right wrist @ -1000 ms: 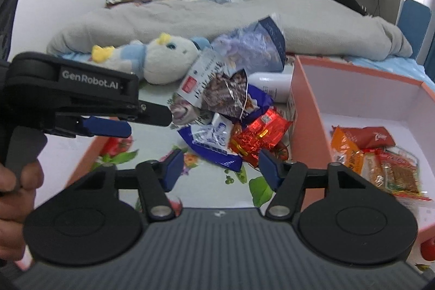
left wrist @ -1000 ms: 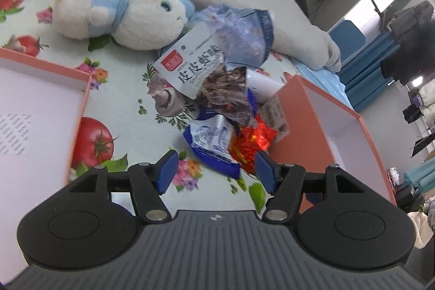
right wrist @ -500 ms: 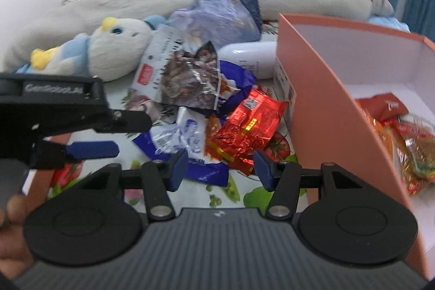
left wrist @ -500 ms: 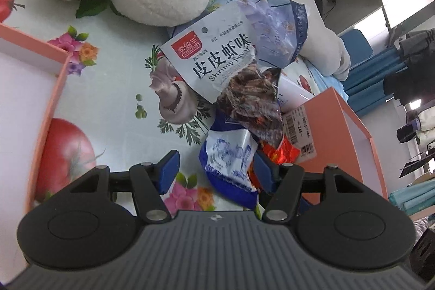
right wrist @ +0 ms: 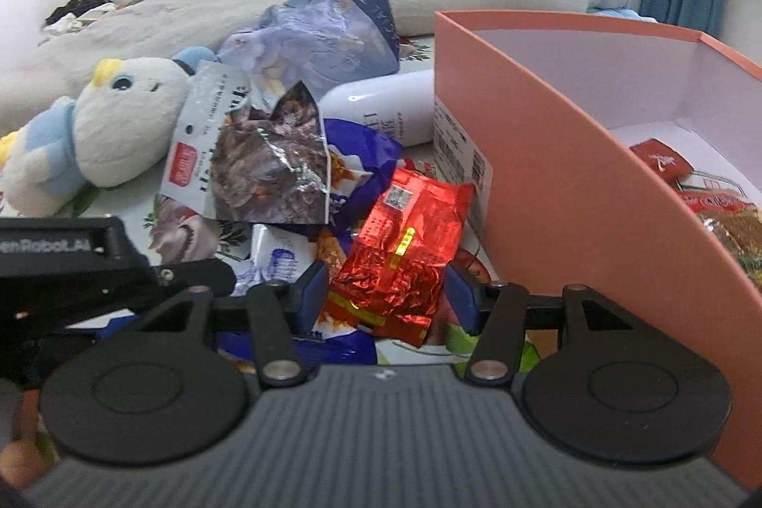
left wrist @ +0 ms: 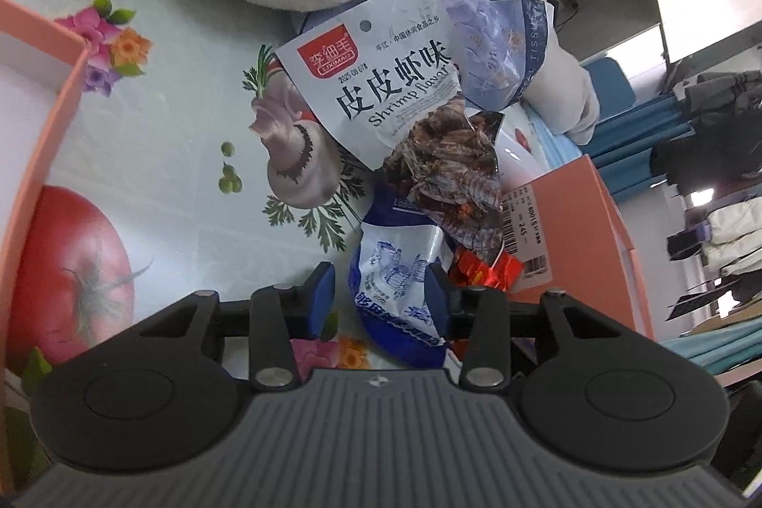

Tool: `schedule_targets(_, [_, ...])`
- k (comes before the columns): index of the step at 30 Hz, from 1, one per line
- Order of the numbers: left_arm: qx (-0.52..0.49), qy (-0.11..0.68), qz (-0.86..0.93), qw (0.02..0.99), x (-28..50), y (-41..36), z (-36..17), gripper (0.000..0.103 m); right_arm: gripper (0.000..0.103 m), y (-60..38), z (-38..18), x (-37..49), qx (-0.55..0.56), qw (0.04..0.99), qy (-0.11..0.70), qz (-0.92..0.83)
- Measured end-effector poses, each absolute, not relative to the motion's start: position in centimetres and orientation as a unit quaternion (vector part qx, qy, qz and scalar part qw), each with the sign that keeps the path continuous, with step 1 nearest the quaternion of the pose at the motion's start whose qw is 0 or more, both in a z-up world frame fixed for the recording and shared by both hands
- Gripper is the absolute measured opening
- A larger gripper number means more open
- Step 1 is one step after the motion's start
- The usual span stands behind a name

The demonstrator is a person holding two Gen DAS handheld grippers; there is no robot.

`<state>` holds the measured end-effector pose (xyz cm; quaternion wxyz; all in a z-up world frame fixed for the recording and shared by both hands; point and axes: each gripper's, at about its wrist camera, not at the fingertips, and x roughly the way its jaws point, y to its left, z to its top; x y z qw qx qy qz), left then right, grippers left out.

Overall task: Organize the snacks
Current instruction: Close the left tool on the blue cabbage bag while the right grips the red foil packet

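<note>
Snacks lie heaped on the printed cloth, between the plush toy and the right-hand orange box. A second ago both claws hung back from the heap; now each has dropped in and straddles one packet. The left gripper brackets the blue-and-white packet, which lies at the near edge of the heap under the shrimp bag. Its jaws are closing: the right pad looks to be at the packet's edge, the left one is apart from it, so there is no clamp yet. The right gripper has its jaws apart around the red foil packet, which lies just beside the box wall; they have barely narrowed and do not press it. That box already holds a few packets. My reading: two picks are being set up at once, the left nearer to gripping.
</note>
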<state>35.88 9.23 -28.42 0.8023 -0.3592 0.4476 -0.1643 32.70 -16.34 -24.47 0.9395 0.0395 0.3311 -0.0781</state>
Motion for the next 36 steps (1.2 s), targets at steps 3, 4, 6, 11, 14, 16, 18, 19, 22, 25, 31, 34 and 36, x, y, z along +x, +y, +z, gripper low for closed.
schedule_targets(3, [-0.372, 0.447, -0.170, 0.795, 36.0, 9.3, -28.8, 0.046, 0.056, -16.5, -24.8, 32.8, 0.053, 0.937, 0.334, -0.087])
schedule_targets(4, [-0.375, 0.448, -0.171, 0.793, 36.1, 9.3, -28.9, 0.043, 0.056, -16.5, -24.9, 32.9, 0.056, 0.936, 0.336, -0.089])
schedule_targets(6, [-0.380, 0.450, -0.173, 0.790, 36.2, 9.2, -29.1, 0.039, 0.056, -16.7, -25.3, 33.3, 0.068, 0.931, 0.346, -0.091])
schedule_targets(11, [-0.377, 0.451, -0.162, 0.793, 36.4, 9.1, -29.4, 0.024, 0.056, -17.0, -25.7, 33.6, 0.069, 0.933, 0.345, -0.077])
schedule_targets(14, [-0.372, 0.453, -0.151, 0.796, 36.4, 9.1, -29.6, 0.010, 0.056, -17.1, -25.6, 33.5, 0.065, 0.933, 0.347, -0.068])
schedule_targets(16, [-0.366, 0.452, -0.149, 0.800, 36.3, 9.1, -29.6, 0.009, 0.056, -17.0, -25.5, 33.4, 0.057, 0.933, 0.349, -0.063])
schedule_targets(18, [-0.354, 0.450, -0.143, 0.807, 36.1, 8.9, -29.2, 0.008, 0.056, -16.9, -25.4, 33.2, 0.050, 0.934, 0.350, -0.057])
schedule_targets(19, [-0.346, 0.449, -0.140, 0.812, 35.8, 8.8, -29.0, 0.006, 0.055, -17.0, -25.3, 33.1, 0.048, 0.934, 0.351, -0.053])
schedule_targets(22, [-0.342, 0.447, -0.137, 0.815, 34.9, 8.7, -28.5, 0.005, 0.055, -17.1, -25.0, 32.5, 0.040, 0.934, 0.352, -0.041])
schedule_targets(25, [-0.339, 0.447, -0.131, 0.817, 33.7, 8.7, -28.2, 0.004, 0.055, -17.1, -24.7, 31.6, 0.033, 0.934, 0.355, -0.034])
schedule_targets(31, [-0.334, 0.447, -0.118, 0.822, 30.1, 9.0, -27.3, 0.003, 0.055, -17.3, -24.3, 29.0, 0.023, 0.931, 0.364, -0.010])
schedule_targets(34, [-0.332, 0.447, -0.108, 0.823, 27.9, 9.4, -26.9, 0.003, 0.055, -17.3, -24.0, 27.3, 0.013, 0.929, 0.369, 0.009])
schedule_targets(36, [-0.336, 0.447, -0.100, 0.823, 26.4, 9.8, -26.6, 0.003, 0.055, -17.3, -23.8, 26.3, 0.008, 0.927, 0.375, 0.023])
